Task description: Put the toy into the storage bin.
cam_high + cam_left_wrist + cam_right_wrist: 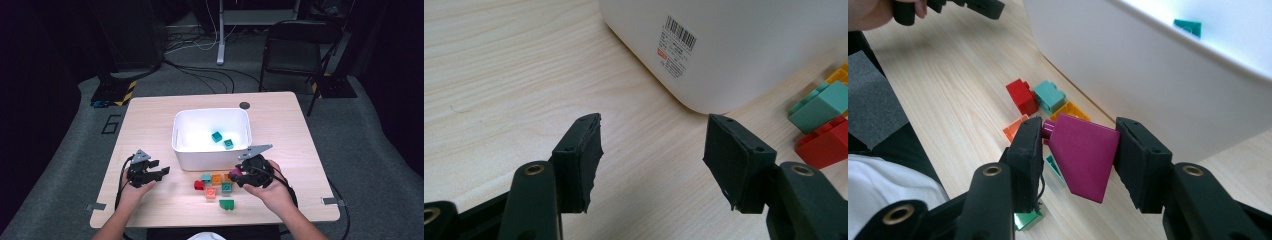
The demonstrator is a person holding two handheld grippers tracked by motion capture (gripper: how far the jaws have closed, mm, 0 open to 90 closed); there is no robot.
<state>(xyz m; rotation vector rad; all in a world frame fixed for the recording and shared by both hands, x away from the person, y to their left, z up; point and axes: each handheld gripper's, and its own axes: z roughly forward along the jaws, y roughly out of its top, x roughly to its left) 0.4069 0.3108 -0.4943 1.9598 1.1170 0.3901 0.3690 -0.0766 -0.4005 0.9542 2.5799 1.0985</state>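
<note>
My right gripper (1079, 150) is shut on a magenta sloped brick (1083, 152), held above the table just in front of the white bin (1168, 75). In the high view that right gripper (239, 176) sits at the bin's (186, 156) front right corner with the magenta brick (235, 173) in its jaws. Below it lie loose bricks: red (1021, 96), teal (1049, 96), orange (1069, 110) and salmon (1013, 130). Two teal bricks (222, 139) lie inside the bin. My left gripper (651, 157) is open with nothing between its jaws, resting left of the bin (724, 45).
Several loose bricks (216, 187) cluster on the wooden table (150, 112) in front of the bin, with a green one (226, 204) nearest the front edge. A folding chair (295, 50) and cables stand on the floor beyond the table.
</note>
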